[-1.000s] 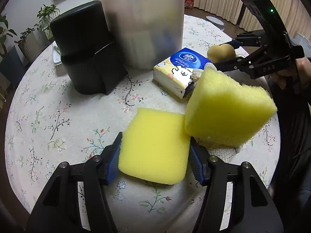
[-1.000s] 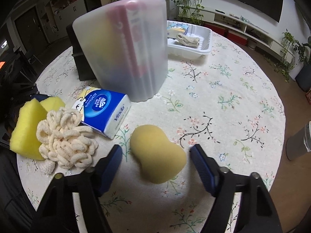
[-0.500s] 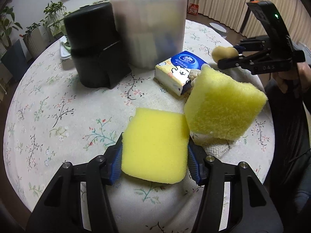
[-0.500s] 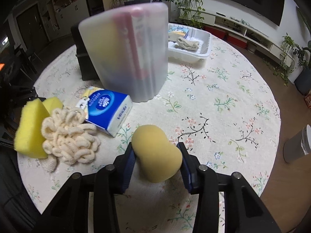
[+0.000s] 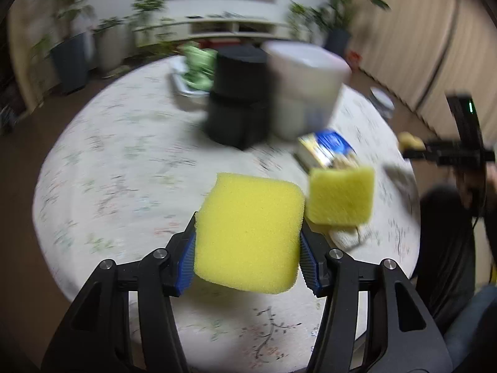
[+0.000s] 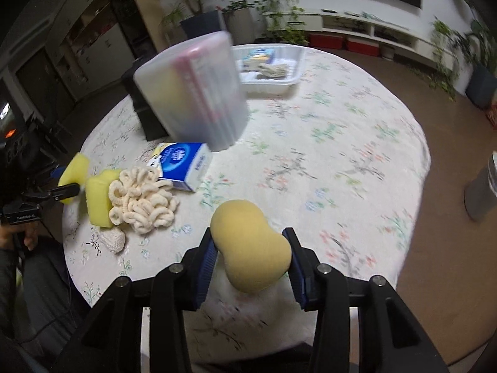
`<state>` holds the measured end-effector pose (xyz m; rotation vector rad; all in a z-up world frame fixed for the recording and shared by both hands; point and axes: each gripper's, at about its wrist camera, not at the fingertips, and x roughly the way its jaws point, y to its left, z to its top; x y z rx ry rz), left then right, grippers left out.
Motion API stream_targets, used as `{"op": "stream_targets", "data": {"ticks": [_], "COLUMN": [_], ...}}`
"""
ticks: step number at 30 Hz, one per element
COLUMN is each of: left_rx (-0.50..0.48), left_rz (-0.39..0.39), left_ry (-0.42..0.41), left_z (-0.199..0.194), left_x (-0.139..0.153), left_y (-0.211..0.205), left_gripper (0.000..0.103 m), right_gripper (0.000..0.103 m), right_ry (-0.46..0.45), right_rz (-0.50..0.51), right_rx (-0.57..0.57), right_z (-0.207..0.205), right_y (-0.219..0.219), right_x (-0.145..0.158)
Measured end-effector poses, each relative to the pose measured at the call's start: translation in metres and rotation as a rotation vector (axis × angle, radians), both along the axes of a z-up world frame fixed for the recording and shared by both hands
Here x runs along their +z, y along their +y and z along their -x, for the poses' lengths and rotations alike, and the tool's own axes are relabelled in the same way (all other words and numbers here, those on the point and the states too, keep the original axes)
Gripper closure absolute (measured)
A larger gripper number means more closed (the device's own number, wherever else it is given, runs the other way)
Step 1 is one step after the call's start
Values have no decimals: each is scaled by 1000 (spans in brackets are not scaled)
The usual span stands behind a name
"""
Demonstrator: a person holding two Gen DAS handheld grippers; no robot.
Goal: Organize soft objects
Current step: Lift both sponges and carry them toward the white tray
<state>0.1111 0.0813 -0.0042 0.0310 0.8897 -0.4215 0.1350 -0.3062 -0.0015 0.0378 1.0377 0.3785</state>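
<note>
left gripper (image 5: 247, 250): clamped on a flat yellow sponge (image 5: 248, 233), blue pads pressed on both its side edges; sponge is lifted off the table
right gripper (image 6: 251, 265): jaws just closed in, now gripping a tan peanut-shaped sponge (image 6: 250, 247) at its waist; sponge is held clear of the cloth, above the table's near edge
table (image 6: 341, 143): round, covered by a pale cloth with a floral print; background blurred in both views
second yellow sponge (image 5: 341, 198): thick block standing on edge near the table's near edge, touching a cream loopy knit piece (image 6: 143, 197)
small knit pad (image 6: 112, 239): cream, lies at the near edge just below the loopy piece
tissue pack (image 6: 183, 164): blue and white, behind the knit piece, toward the middle of the table
frosted bin (image 6: 192, 93): translucent plastic, upright near the table's middle, something pink and yellow shows inside; contents unclear
black container (image 5: 237, 96): dark and round-topped, just beside the frosted bin
white tray (image 6: 270, 84): at the far edge, holds a blue pack and a cream cloth item
room: potted plants (image 6: 279, 12) along the wall, low white shelf unit (image 6: 372, 31) with red boxes, dark screen above it, curtains (image 5: 419, 40) to one side, brown floor
person: dark sleeve and a hand (image 6: 18, 237) at the edge of the right view
</note>
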Motion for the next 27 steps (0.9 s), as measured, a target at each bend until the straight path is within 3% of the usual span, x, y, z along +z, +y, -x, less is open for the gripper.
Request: {"op": "stream_targets", "data": {"ticks": [6,10,18,24,27], "left_rx": [238,278,197,48,-58], "left_rz": [70,54,7,-65,-124], "left_ry": [-20,-68,-115,-121,-98], "left_z": [-21,-52,-158,-236,-266], "left_x": [19,46,95,112,105], "left_y": [60,75,39,-27,-63], "left_gripper": [50,50,50,50,50], "right_gripper": [58,58,58,58,58], "right_ry": [-8,-52,-132,-148,-137], "right_rz": [-31,-35,-27,-32,6], "right_rx": [-163,-265,-351,-281,-197], "right_z": [-11,-37,-137,-224,-259], "right_y": [-62,-103,-127,-83,-44], "right_x": [14,36,80,95,89]}}
